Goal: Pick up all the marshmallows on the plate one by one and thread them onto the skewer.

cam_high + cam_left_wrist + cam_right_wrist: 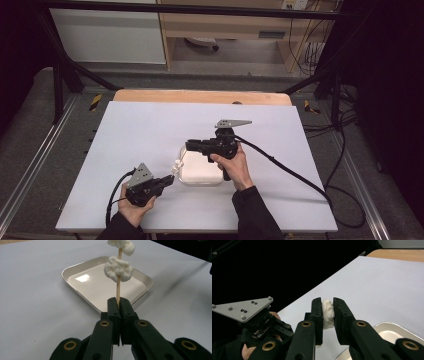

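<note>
My left gripper (pixel 119 301) is shut on the lower end of a thin wooden skewer (pixel 118 288) that stands upright. Two white fluffy lumps (pixel 118 268) are threaded on it, one above the other. Behind it lies a shallow white tray (pixel 75 268). In the high view the left gripper (pixel 171 180) sits at the tray's (pixel 200 177) left corner, the skewer (pixel 175 166) rising from its tips. My right gripper (pixel 189 145) hovers over the tray's far side, pointing left. Its jaws (pixel 327 302) are shut on a third white lump (pixel 327 315), with the tray's rim (pixel 387 326) below right.
The tray rests mid-table on a white board (pixel 150 130) with a wooden strip (pixel 200 96) along the far edge. A black cable (pixel 290 172) trails right from the right gripper. Dark frame posts (pixel 57 90) flank the table.
</note>
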A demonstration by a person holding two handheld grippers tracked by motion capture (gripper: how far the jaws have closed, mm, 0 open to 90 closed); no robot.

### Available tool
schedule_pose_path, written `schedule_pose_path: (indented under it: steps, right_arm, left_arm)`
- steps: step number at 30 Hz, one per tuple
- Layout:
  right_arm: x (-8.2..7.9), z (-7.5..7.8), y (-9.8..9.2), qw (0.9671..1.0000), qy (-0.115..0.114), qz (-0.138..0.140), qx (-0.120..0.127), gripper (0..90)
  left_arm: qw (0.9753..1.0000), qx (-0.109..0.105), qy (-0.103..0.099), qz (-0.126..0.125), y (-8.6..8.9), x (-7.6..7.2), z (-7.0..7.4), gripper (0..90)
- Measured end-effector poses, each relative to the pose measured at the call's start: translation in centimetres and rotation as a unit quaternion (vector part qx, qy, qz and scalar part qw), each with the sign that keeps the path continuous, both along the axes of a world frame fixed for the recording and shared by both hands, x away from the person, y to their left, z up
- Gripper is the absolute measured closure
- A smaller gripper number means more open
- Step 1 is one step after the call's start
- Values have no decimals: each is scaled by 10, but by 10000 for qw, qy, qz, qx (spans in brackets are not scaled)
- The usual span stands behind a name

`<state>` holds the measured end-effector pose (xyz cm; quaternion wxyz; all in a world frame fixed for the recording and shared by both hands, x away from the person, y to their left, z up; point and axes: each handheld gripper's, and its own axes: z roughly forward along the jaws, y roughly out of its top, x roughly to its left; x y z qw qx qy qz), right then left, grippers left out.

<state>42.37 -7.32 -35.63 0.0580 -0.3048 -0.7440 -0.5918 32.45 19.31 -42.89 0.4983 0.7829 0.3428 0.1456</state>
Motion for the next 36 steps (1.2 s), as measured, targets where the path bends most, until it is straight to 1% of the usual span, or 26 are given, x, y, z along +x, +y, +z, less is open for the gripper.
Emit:
schedule_pose_path:
  steps: [17, 25, 36]
  right_arm:
    - [-2, -7, 3, 10000, 35, 23, 11, 797]
    - [-5, -10, 6, 10000, -52, 59, -46, 804]
    - [-8, -15, 10, 9999, -89, 136, -32, 808]
  left_arm:
    - [10000, 64, 0, 21, 1, 0, 0, 886]
    - [9999, 131, 12, 12, 0, -1, -1, 886]
    - [9999, 121, 24, -9, -2, -1, -1, 886]
